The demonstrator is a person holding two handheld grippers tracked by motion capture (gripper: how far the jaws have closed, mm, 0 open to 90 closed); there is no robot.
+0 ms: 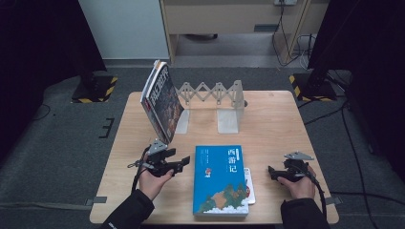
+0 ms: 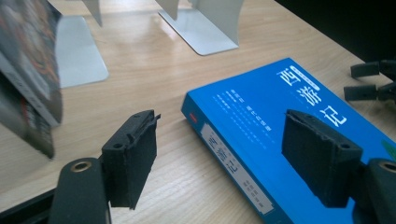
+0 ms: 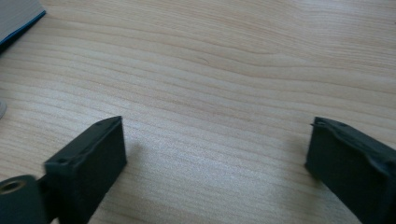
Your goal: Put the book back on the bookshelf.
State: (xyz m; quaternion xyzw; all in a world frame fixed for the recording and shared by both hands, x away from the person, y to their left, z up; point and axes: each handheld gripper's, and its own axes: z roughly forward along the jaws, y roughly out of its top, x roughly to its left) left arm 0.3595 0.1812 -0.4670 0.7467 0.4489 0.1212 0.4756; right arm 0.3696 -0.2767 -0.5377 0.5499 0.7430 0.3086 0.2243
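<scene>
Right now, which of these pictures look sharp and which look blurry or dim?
High view: dim surroundings, evenly lit light wooden table. Left gripper view: the flat blue book is fairly sharp, while the leaning dark-covered magazine at the edge is smeared. Right gripper view: wood grain crisp, near black jaws soft.

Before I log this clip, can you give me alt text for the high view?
A blue book lies flat on a wooden table between a person's two hand-held grippers, the left gripper and right gripper both open and empty. Behind, a dark-covered book leans against the left end of a white expanding bookend.
</scene>
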